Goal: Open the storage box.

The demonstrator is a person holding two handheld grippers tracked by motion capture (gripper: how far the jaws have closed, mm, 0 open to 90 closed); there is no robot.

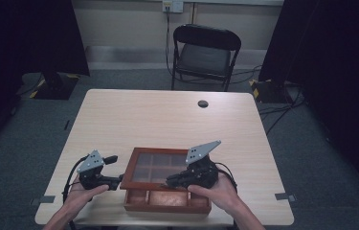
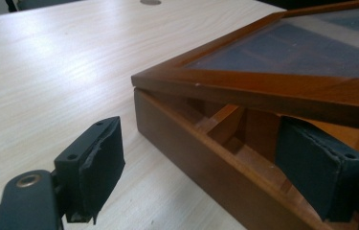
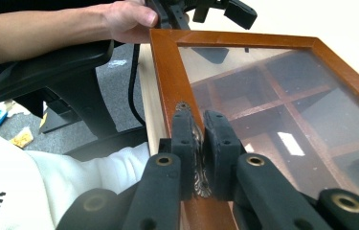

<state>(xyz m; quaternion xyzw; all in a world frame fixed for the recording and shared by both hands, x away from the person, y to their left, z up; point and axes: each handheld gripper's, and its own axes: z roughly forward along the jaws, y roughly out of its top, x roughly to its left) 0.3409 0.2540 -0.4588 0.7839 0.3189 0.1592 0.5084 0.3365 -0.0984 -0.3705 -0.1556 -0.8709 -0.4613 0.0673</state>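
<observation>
A brown wooden box [image 1: 167,202] with inner compartments sits at the table's near edge. Its glass-paned lid [image 1: 160,165] is tilted up at the front. My right gripper [image 1: 170,181] is shut on the small brass latch [image 3: 200,184] at the lid's front rail [image 3: 167,67]. The right gripper's two jaws [image 3: 197,129] pinch that latch. My left gripper [image 1: 116,170] is open at the box's left side. In the left gripper view its jaws [image 2: 203,143] straddle the box's side wall [image 2: 191,158], one pad on the table side, the other inside under the raised lid [image 2: 282,81].
The light wooden table [image 1: 167,120] has a round cable hole [image 1: 203,103] near its far edge. A black folding chair [image 1: 206,50] stands beyond the table. Cables lie on the floor at the right. A black chair armrest [image 3: 48,67] is beside the person's left forearm.
</observation>
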